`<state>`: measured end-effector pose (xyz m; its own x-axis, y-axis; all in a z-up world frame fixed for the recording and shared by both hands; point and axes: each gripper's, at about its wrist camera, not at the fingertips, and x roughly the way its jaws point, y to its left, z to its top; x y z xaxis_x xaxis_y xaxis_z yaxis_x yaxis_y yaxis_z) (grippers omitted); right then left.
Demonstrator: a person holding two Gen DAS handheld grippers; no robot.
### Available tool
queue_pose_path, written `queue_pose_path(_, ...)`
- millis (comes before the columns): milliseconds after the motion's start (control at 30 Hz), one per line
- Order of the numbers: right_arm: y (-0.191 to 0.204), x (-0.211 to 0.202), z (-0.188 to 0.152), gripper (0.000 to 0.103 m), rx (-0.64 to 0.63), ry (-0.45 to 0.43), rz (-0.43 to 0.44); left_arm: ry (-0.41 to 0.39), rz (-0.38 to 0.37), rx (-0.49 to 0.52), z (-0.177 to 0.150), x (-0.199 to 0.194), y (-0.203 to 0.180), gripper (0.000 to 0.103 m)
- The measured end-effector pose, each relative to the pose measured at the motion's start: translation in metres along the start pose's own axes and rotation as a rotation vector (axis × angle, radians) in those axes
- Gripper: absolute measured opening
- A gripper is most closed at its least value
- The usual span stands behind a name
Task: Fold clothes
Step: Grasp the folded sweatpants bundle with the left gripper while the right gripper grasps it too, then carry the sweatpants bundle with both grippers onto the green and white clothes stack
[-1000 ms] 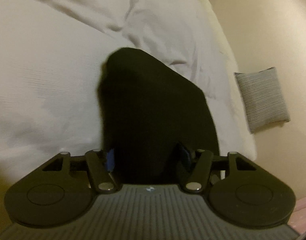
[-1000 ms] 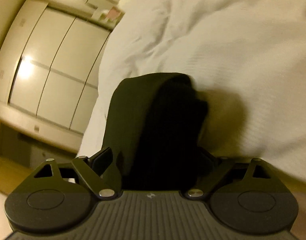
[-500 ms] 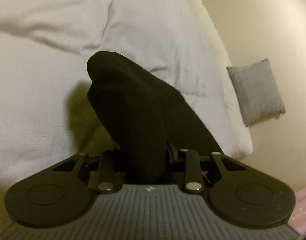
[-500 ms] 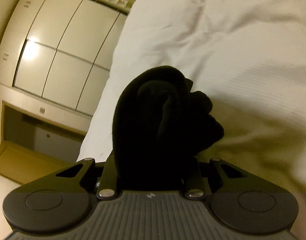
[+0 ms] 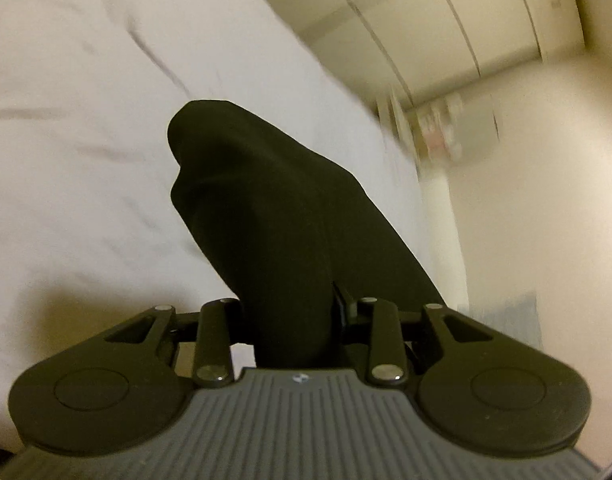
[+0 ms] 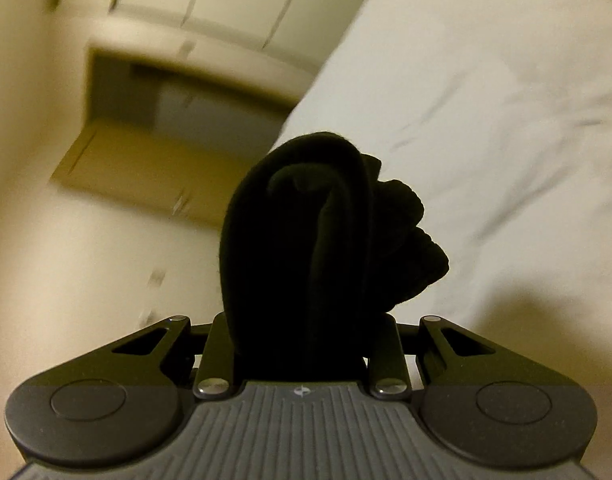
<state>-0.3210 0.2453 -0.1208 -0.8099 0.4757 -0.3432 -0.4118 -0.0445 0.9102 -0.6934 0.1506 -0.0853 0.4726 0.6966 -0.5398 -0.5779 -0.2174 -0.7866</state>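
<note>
Over the white bed, I have the black garment up in the air, pinched in both tools. My left gripper has its fingers pressed together on a draped, fairly smooth run of the cloth, which hangs forward away from the camera and hides the tips. My right gripper is clamped on a thicker bunch of the black garment, several layers rolled and doubled over with a ribbed edge showing at the right. I guess I hold it at two points so the fabric stays spread between them and clear of the bedding, ready to be laid down or folded over; the pictures don't settle which fold stage this is. Both tools tilt upward, left one looking across the bed toward the pale cabinet doors and wall, right one toward the cabinet with its open niche and the floor beside the bed edge. Background is streaked with blur, so both hands are likely swinging. The cloth touches no surface in either view.
</note>
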Motion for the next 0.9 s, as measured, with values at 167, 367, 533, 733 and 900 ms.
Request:
queue_pose_path(167, 0.071, 0.127, -0.004, 0.027, -0.088, 0.159, 0.086, -0.21, 0.031, -0.07, 0.058, -0.092, 0.06, 0.029)
queue_pose_path(367, 0.143, 0.305, -0.037, 0.027, -0.114, 0.292, 0.124, -0.363, 0.064, -0.114, 0.153, -0.16, 0.148, 0.029)
queue_pose_path(533, 0.2, 0.466, -0.049, 0.027, -0.169, 0.409, 0.166, -0.481, 0.107, -0.147, 0.243, -0.21, 0.223, 0.029)
queue_pose_path(733, 0.259, 0.63, -0.06, 0.027, -0.287, 0.502, 0.23, -0.62, 0.15, -0.182, 0.347, -0.26, 0.309, 0.029)
queue_pose_path(900, 0.273, 0.699, -0.075, 0.027, -0.338, 0.56, 0.262, -0.692, 0.151, -0.19, 0.394, -0.265, 0.352, 0.03)
